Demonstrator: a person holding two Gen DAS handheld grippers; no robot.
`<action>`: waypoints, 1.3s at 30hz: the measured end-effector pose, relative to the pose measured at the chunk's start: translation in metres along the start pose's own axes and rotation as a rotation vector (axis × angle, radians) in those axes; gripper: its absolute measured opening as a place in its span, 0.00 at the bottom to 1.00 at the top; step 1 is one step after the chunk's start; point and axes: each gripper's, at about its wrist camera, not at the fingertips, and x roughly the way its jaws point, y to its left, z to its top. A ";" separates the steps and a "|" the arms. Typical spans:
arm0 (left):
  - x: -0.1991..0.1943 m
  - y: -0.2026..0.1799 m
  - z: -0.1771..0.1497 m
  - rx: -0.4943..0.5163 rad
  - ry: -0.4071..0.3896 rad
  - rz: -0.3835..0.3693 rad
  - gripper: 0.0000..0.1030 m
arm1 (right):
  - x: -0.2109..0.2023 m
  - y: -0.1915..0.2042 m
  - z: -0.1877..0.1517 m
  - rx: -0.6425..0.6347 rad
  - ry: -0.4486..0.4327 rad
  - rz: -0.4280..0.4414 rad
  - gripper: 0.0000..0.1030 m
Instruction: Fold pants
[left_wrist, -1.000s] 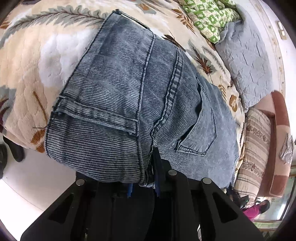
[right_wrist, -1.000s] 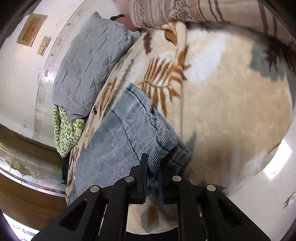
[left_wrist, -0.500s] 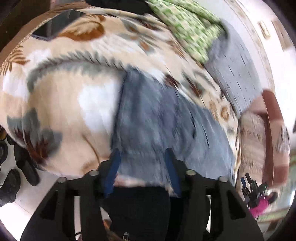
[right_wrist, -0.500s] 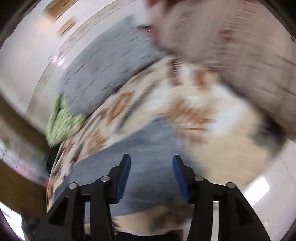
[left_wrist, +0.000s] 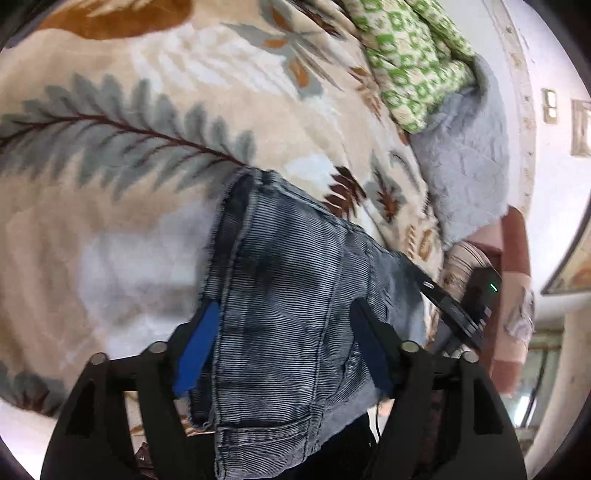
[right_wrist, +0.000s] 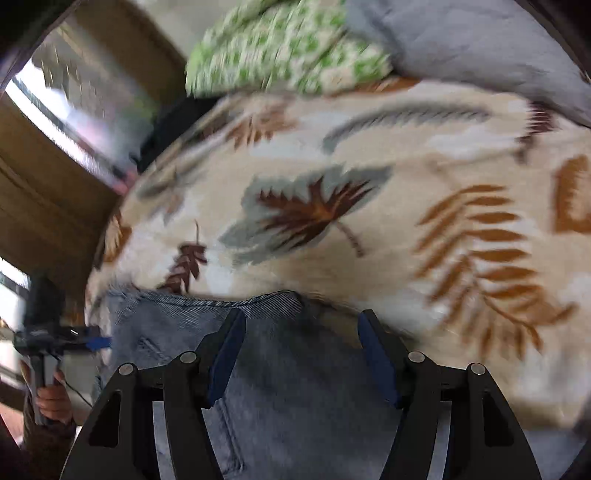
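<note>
Leaf-print blanket (left_wrist: 110, 229) fills both frames; both grippers, left gripper (left_wrist: 284, 347) and right gripper (right_wrist: 301, 354), have just been opening and released the folded pants (left_wrist: 295, 295), jaws apart, fold laid.

No readable text, label, brand or number on anything in view.

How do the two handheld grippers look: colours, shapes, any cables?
Both the left gripper and right gripper have black angular frames with triangular cut-outs, round silver bolts and blue fingers. A thin dark cable hangs by the left one's handle.
</note>
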 end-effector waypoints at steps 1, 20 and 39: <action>0.003 -0.003 0.001 0.014 0.017 -0.036 0.71 | 0.012 0.004 0.001 -0.036 0.041 0.010 0.60; -0.024 -0.036 -0.010 0.143 -0.076 0.117 0.41 | -0.028 0.006 -0.011 -0.045 -0.121 -0.120 0.28; -0.008 -0.016 -0.104 0.001 0.003 -0.142 0.76 | -0.087 0.031 -0.199 0.250 0.000 0.333 0.68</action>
